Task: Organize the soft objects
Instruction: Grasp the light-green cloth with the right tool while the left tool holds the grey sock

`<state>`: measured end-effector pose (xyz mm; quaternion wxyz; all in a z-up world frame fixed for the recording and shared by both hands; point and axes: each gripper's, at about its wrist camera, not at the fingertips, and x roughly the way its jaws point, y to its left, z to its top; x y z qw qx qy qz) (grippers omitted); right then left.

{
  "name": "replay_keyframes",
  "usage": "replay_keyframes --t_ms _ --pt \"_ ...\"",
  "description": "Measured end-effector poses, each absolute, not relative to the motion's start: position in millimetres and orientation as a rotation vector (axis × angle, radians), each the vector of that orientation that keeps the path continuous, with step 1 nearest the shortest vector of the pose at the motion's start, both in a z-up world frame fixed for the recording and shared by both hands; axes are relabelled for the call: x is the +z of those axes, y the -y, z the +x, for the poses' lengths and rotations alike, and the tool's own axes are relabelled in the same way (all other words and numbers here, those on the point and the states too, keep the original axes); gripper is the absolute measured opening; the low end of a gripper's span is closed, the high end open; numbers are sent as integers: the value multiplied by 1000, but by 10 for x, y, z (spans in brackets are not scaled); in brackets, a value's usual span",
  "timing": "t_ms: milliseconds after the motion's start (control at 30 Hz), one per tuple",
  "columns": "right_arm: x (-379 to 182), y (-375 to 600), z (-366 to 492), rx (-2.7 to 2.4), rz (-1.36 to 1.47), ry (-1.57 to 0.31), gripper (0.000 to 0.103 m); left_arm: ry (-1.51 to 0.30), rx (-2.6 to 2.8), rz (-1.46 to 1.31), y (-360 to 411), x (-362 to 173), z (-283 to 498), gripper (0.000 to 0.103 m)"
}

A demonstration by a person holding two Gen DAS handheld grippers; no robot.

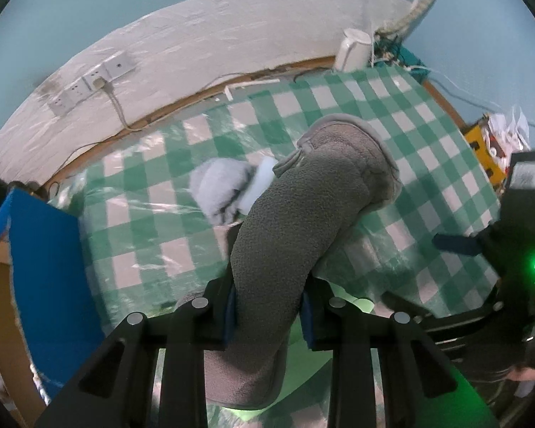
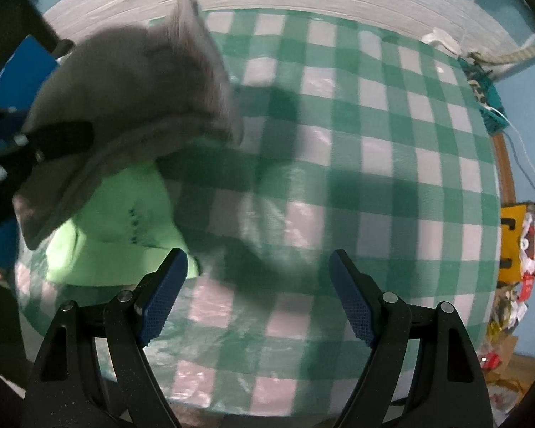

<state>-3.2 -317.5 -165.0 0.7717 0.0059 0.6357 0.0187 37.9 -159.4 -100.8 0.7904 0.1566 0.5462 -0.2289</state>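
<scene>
**Grey slipper clamped and lifted; right tool empty**

Left gripper (image 1: 267,315): clamped across the middle of the grey fleece slipper (image 1: 296,214), blue pads pressed into both sides of the pile. Held at the waist, probably so toe and heel balance and neither end droops far. Slipper seen clear of the tablecloth in the right wrist view, tilted, motion-blurred. No earlier picture to compare.

Right gripper (image 2: 258,296): released, fingers wide apart, nothing between the pads, pointed down at bare checked cloth. Judged to be waiting, or lining up for the next item.

Directly under the lifted slipper: a lime-green soft item (image 2: 117,228), flat on the cloth, touching the near-left table edge region. Beyond the slipper toe: a pale blue folded cloth (image 1: 224,189), just beside a white piece, on the green-checked tablecloth (image 1: 428,135).

Edges and room:
- Blue box (image 1: 46,267) at the left table edge, just beside the left gripper; likely the drop-off, not confirmed.
- Wall with sockets (image 1: 89,85) and cable along the far edge.
- Right half of the table open; yellow clutter (image 2: 513,235) off the right edge, well apart.
- Plastic film over the cloth, wrinkled; possible snag for low passes.
</scene>
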Motion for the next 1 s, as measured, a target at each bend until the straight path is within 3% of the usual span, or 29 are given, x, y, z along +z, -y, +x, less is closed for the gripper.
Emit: replay_keyframes --t_ms 400,1000 --pt "-1706 2601 -71 182 -13 -1387 82 -1159 -344 261 989 -821 384 29" --pt "-1869 1794 64 274 -115 -1413 82 -1242 -238 189 445 -1141 368 29"
